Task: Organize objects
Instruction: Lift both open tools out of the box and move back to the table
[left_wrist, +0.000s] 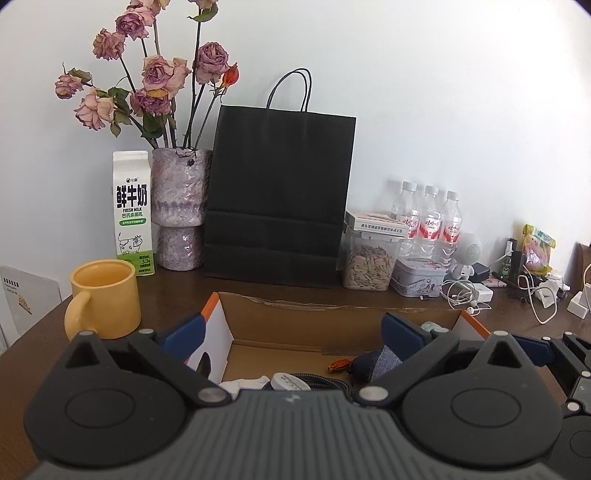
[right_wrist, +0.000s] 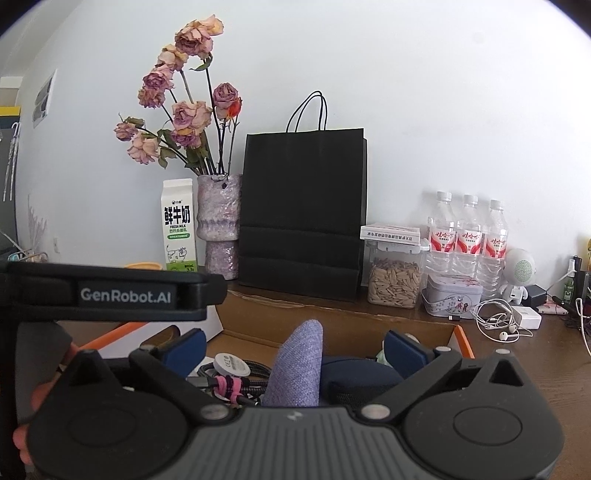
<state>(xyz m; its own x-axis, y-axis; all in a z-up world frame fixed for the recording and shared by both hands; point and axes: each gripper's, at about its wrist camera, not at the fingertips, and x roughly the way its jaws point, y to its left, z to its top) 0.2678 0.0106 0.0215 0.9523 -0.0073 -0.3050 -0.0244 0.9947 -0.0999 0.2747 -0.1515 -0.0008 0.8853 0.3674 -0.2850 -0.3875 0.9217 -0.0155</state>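
An open cardboard box (left_wrist: 295, 314) with orange edges lies in front of me on the brown table. My left gripper (left_wrist: 293, 338) is open over it, with nothing between the blue pads (left_wrist: 184, 334). Below lie a white cloth (left_wrist: 245, 384), a round white charger disc (left_wrist: 290, 381) on a braided cable, a dried rosebud (left_wrist: 338, 364) and a navy and blue-grey fabric item (left_wrist: 373, 363). My right gripper (right_wrist: 295, 350) is also open over the box (right_wrist: 332, 321). A lavender fabric flap (right_wrist: 297, 369) stands between its pads without touching them, above a navy piece (right_wrist: 354, 373).
A yellow mug (left_wrist: 105, 295) stands left of the box. Along the wall are a milk carton (left_wrist: 132, 212), a vase of dried roses (left_wrist: 181, 206), a black paper bag (left_wrist: 280, 199), a seed jar (left_wrist: 369, 262), a tin (left_wrist: 419, 277), three water bottles (left_wrist: 428, 221), earphones (left_wrist: 465, 295). A black housing marked GenRobot.AI (right_wrist: 125, 295) blocks the right view's left.
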